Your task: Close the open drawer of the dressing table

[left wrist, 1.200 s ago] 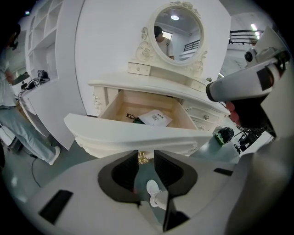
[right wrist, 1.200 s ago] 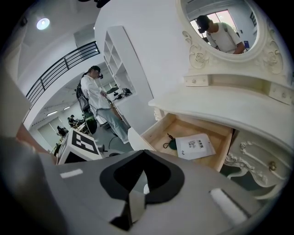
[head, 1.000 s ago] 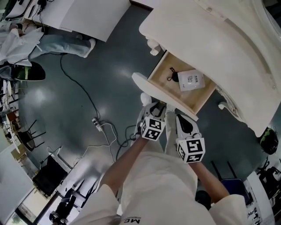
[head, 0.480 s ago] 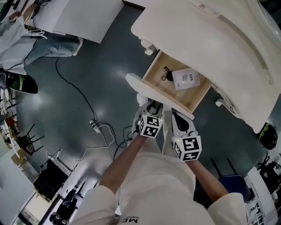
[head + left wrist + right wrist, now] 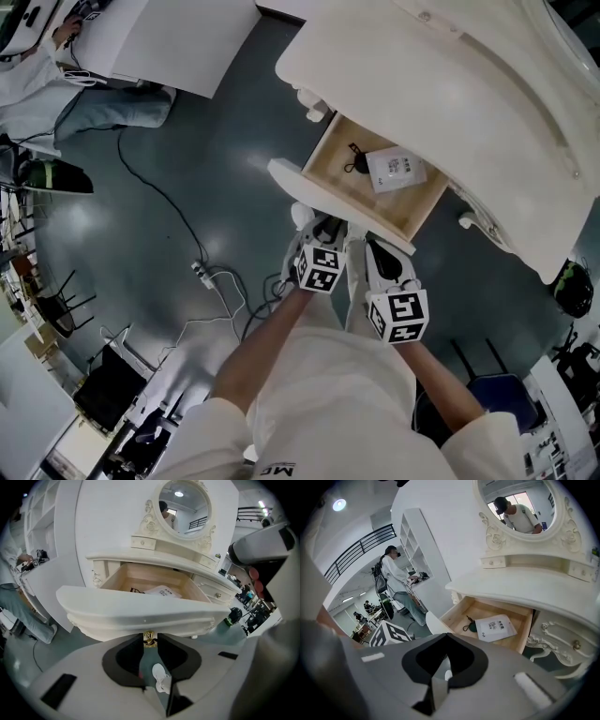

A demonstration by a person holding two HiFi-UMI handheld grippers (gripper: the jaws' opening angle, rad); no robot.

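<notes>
since the left claw (image 5: 149, 642) is pinching the gold knob (image 5: 149, 638) right at its tips, the push should go straight ahead, square to the drawer (image 5: 140, 610) front, so it slides in without racking. right claw (image 5: 446, 637) pressed together, empty, with the drawer ahead to its right. only the left gripper view shows the knob; the right gripper view shows the white packet (image 5: 496, 626) inside in full.

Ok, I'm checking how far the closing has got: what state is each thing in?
dressing table drawer: open, pulled out
left gripper: shut on the gold knob
right gripper: shut, empty
small side drawer: closed
white packet: lying flat in the drawer
</notes>
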